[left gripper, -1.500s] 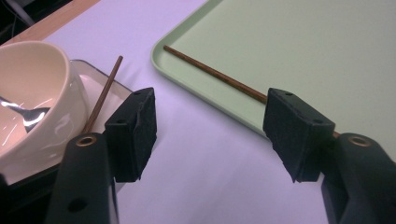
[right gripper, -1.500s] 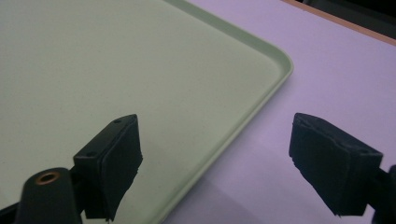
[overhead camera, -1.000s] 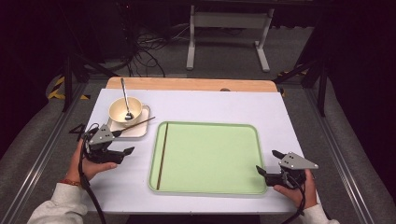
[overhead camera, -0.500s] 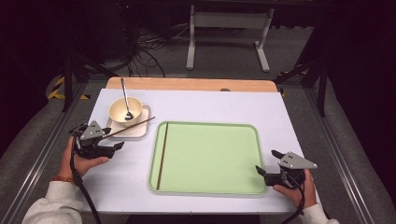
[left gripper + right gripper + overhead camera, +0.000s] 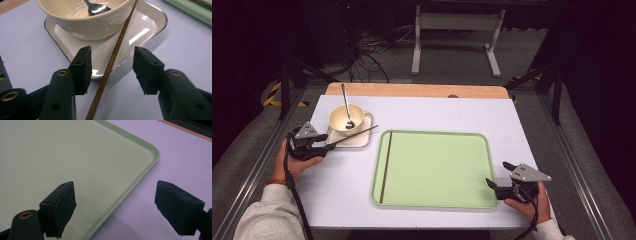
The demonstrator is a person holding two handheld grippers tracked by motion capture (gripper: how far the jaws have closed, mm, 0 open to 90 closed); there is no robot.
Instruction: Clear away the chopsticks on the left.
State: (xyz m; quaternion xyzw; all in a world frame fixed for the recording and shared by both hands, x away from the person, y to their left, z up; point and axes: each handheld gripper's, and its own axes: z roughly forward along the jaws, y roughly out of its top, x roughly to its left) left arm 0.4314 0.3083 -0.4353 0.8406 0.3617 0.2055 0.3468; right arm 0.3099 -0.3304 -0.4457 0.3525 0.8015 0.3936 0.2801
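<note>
We see our left gripper [image 5: 111, 71] with jaws just closing around the chopstick [image 5: 113, 56], pads not yet touching it; it leans across the plate [image 5: 147, 25] beside the bowl [image 5: 87, 22]. Our right gripper [image 5: 115, 207] hangs open astride the tray [image 5: 140, 167] edge.
</note>
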